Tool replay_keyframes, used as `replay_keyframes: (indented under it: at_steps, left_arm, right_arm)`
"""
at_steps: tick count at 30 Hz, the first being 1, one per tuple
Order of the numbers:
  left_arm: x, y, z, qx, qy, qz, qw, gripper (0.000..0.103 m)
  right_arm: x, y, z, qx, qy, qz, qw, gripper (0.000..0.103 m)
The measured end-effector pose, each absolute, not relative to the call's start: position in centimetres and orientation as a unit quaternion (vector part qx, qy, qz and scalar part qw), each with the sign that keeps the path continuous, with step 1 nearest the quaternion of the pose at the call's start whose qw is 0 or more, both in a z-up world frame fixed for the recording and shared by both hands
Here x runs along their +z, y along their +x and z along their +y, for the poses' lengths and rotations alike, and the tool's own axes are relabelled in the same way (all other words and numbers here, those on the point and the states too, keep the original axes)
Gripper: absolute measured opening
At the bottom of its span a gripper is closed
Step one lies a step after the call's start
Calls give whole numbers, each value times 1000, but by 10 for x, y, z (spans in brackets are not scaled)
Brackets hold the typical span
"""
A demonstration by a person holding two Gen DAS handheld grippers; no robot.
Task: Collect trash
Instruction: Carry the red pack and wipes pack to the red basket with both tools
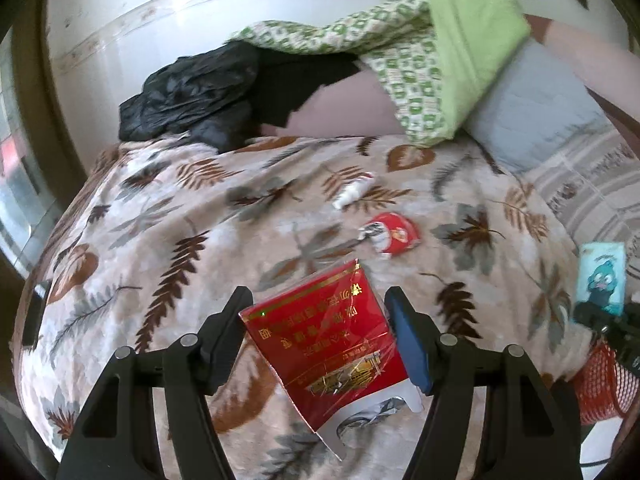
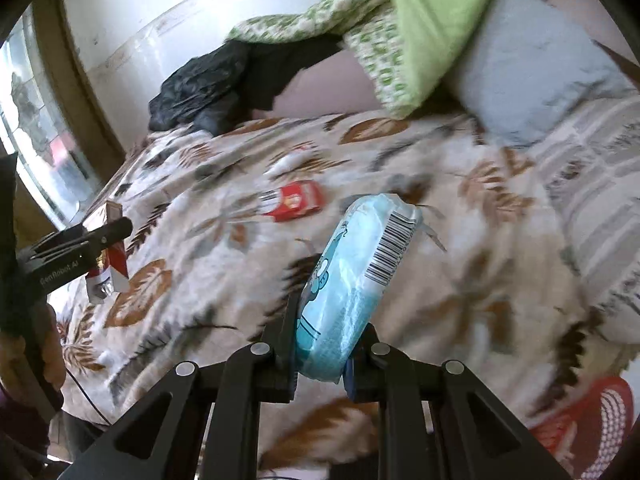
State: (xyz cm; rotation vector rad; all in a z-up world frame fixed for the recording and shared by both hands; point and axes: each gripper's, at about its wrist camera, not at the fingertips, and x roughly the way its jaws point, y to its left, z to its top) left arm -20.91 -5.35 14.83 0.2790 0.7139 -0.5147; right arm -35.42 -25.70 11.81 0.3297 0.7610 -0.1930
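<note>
While both grippers carry trash over bed: left gripper (image 1: 320,322) clenched on red pack (image 1: 326,336), right gripper (image 2: 322,354) clenched on blue packet (image 2: 352,284). Red wrapper (image 1: 390,236) at 12 o'clock, white scrap (image 1: 354,192) beyond, both left to grab. Red mesh basket (image 1: 600,384) at 3 o'clock, cut off. Blanket (image 1: 180,240) blurry.
</note>
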Motion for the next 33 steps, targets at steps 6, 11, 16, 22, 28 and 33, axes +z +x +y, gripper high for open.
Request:
replay_keyframes:
  at_steps: [6,11,16,22,28,33]
  left_arm:
    - [160,-236,-78,-282,151,328,889,67]
    - [164,-255,-98,-306,168,316,882,68]
    - [165,-267,-112,-320,177,315,876,68]
    - [163,-277,-121,-338,182,317,867,68]
    - [164,-291,-128,-354,192,304,864,68]
    - [163,-292,-122,-348,189,306,866,68]
  right_arm:
    - [121,-412,-287,-147,201,348,904,17]
    - [113,-446,-299,-200,211,352,890,17]
    - [107,-474,-315,-240,224,353,876,17]
    - [107,-485,-317,-242,244,343,874,17]
    - [110,-490,-312,-242,246,338,876,17]
    - [110,-484,-306,-234,239,342,878,17]
